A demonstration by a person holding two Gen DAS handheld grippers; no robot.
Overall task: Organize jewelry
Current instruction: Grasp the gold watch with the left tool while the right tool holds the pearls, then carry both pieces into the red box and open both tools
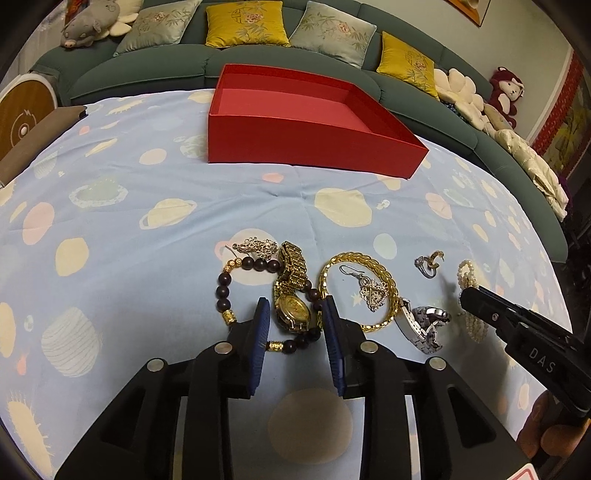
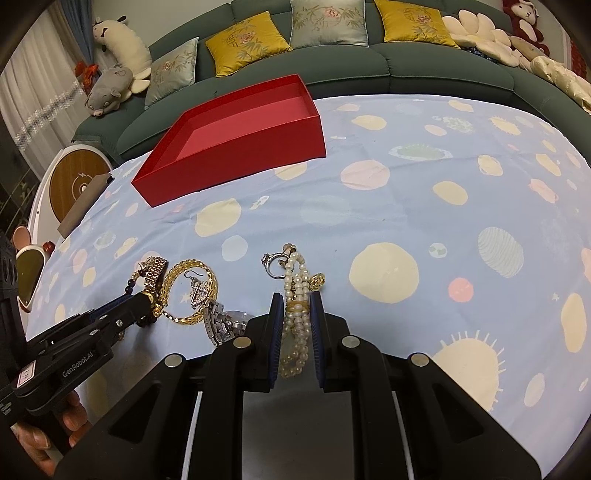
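We see the jewelry lying in a loose row on the surface (image 1: 147, 192), which is covered with a light blue cloth with planet patterns. Our left tool (image 1: 295, 317) is wide open, and its two blue pads stand on both sides of the gold watch (image 1: 291, 310). The watch lies across a dark bead bracelet (image 1: 236, 288), so the beads pass under it and close to both pads. Just behind the watch is a silver flower earring (image 1: 258, 246).

To the right of the watch lies a gold chain bracelet (image 1: 369, 269) with a second silver earring (image 1: 371, 290) inside its loop. A silver watch (image 1: 424, 325) touches the chain at its right side. Two rings (image 1: 428, 264) lie a little farther back.

Our right tool (image 2: 297, 314) has a narrow opening, and the pearl bracelet (image 2: 297, 321) lies between its pads. We cannot tell whether the pads already press on the pearls. A small gold pendant (image 2: 317, 281) lies just beside the pearls, and the rings are just behind them.

The red box (image 1: 306, 136) stands open, well apart from the jewelry, at the far side of the surface. Behind it is a green sofa (image 1: 147, 74) with yellow and grey cushions (image 1: 247, 24) and some plush toys (image 1: 92, 24).
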